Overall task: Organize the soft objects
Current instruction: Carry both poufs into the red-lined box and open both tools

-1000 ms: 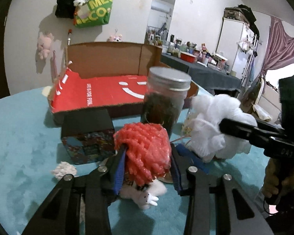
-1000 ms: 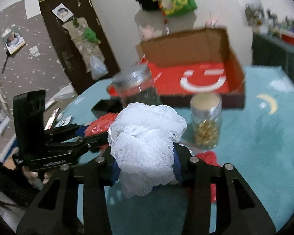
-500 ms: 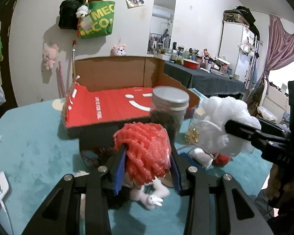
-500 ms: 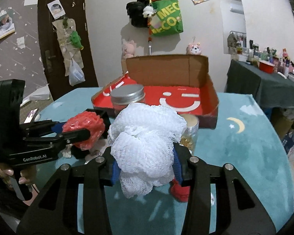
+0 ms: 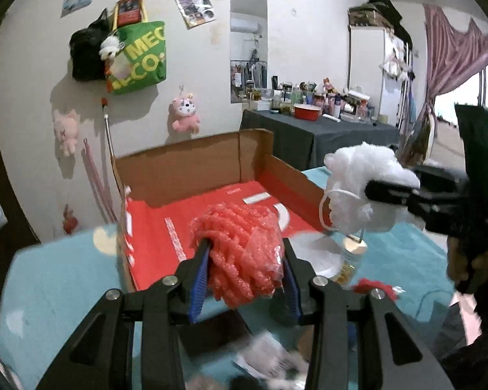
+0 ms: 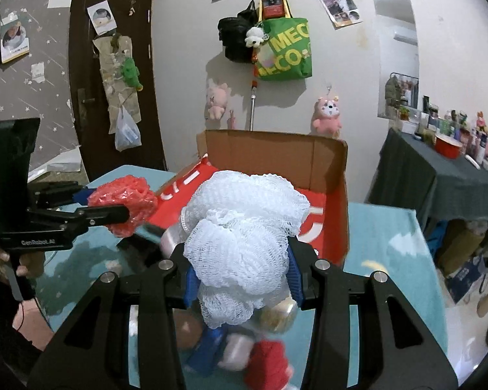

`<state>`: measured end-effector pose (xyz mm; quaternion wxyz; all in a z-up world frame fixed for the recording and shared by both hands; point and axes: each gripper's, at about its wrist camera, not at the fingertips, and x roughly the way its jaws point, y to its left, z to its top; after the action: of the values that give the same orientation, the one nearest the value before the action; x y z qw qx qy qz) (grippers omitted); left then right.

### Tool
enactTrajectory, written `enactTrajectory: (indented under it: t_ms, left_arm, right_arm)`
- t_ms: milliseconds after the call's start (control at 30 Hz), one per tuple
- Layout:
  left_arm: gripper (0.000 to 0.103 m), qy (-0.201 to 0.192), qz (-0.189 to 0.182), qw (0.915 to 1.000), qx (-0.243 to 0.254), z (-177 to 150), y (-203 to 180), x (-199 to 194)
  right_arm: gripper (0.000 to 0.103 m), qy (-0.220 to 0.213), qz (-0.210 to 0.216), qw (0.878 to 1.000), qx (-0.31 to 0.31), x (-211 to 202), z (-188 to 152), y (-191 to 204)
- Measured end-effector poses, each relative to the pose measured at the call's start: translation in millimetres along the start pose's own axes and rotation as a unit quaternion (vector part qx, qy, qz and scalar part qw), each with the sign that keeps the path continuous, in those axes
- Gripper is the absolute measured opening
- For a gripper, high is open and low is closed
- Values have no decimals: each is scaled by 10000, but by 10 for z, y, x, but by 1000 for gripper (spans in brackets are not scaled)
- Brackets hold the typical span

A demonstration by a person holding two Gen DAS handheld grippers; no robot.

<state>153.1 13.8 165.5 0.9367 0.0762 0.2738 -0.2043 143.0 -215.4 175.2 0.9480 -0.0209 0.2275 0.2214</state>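
left gripper (image 5: 245,268) clenched on red mesh bath pouf (image 5: 240,253), held in air just before front edge of cardboard box (image 5: 192,165); right gripper (image 6: 240,276) clenched on white mesh bath pouf (image 6: 244,227), likewise aloft near box's front; both poufs look light, springy, compress readily; netting grips well, little slip risk; best grasp through dense middle, not loose frills; white pouf's cord loop (image 5: 323,209) may snag on jars below

The open box (image 5: 192,175) sits on the desk (image 5: 58,279) toward its far edge, with the two mesh puffs (image 5: 240,253) (image 6: 244,234) held side by side above the desk just before the box's near edge, and jars (image 5: 351,256) on the desk beneath them.
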Motion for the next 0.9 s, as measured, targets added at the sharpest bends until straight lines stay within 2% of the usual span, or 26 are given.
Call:
enactTrajectory:
  t_ms: [200, 400, 633, 767, 900]
  left_arm:
    - [43, 418, -57, 9990, 155, 389, 227, 423]
    - [43, 925, 38, 9954, 246, 656, 484, 1162]
    - [44, 1555, 54, 9876, 190, 738, 673, 2014]
    - [45, 1786, 117, 9838, 95, 696, 738, 2342]
    - [47, 1849, 76, 9827, -73, 665, 803, 2583]
  right_arm:
    - [41, 420, -5, 9987, -287, 492, 498, -209]
    - [41, 1161, -107, 9927, -318, 1298, 800, -416]
    - [41, 1855, -320, 9818, -259, 2225, 892, -607]
    - [41, 2132, -391, 9762, -45, 2643, 867, -726]
    - [41, 2303, -383, 9722, 201, 2950, 837, -830]
